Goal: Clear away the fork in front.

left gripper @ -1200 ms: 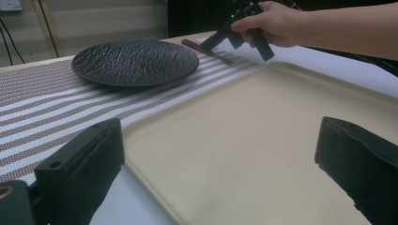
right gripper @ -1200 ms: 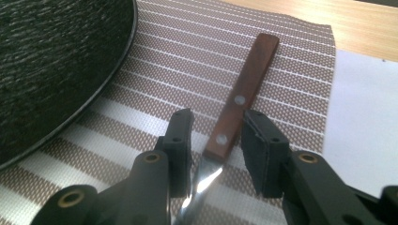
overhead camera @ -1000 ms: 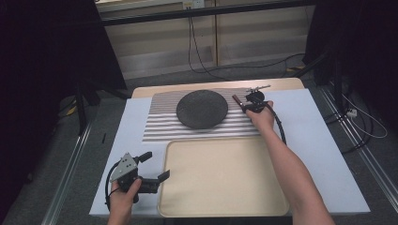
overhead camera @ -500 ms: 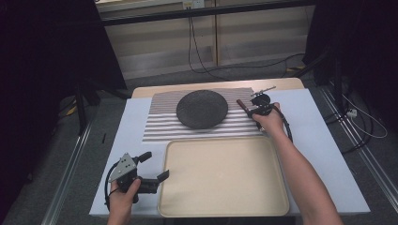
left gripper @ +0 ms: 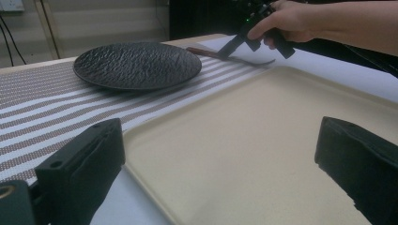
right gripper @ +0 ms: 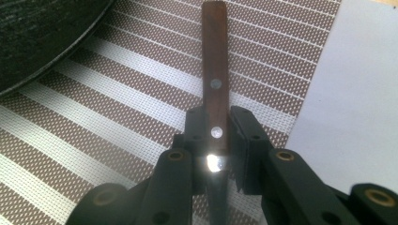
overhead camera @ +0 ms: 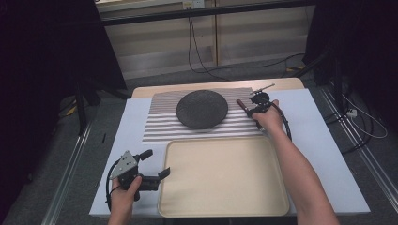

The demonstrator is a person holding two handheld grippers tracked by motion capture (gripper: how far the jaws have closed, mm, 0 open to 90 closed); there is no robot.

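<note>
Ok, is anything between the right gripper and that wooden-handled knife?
No. The right gripper is already shut on the knife, pads at the handle's blade end. The black plate lies apart, to one side.

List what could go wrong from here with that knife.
The right gripper pinches the knife near where handle meets blade, so the long wooden handle may tip or pivot when carried. The black plate lies close beside it and could get knocked. The left gripper hangs open at the tray edge.
</note>
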